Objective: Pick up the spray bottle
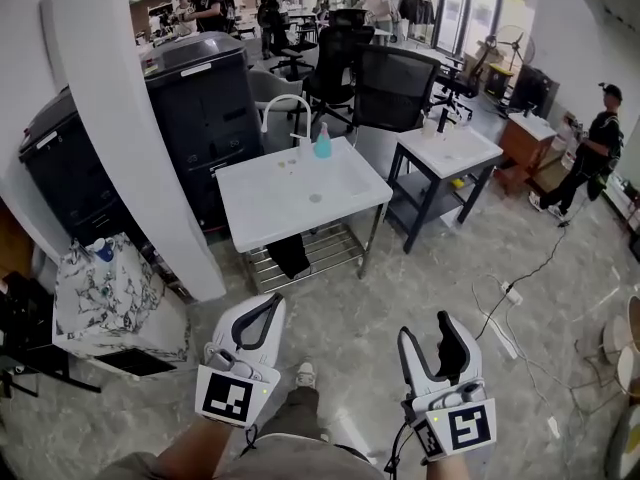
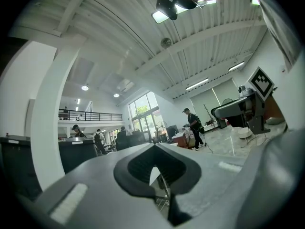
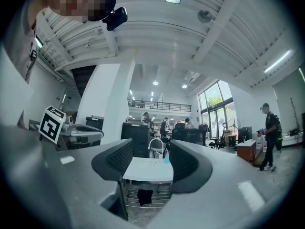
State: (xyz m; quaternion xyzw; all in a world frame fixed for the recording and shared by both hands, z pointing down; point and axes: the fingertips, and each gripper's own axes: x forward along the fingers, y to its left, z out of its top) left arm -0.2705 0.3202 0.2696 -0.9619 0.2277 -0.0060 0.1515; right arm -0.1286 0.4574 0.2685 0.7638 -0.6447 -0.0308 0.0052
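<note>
My right gripper (image 1: 425, 328) gapes empty; my left gripper (image 1: 274, 301) is pinched together. The teal plastic spray bottle (image 1: 322, 143) stands upper centre on a white table (image 1: 270, 203), well apart from both; a hasty reach could topple it.

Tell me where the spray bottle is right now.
In the head view, the spray bottle stands at the far edge of the white table, just right of the curved white tap.
</note>
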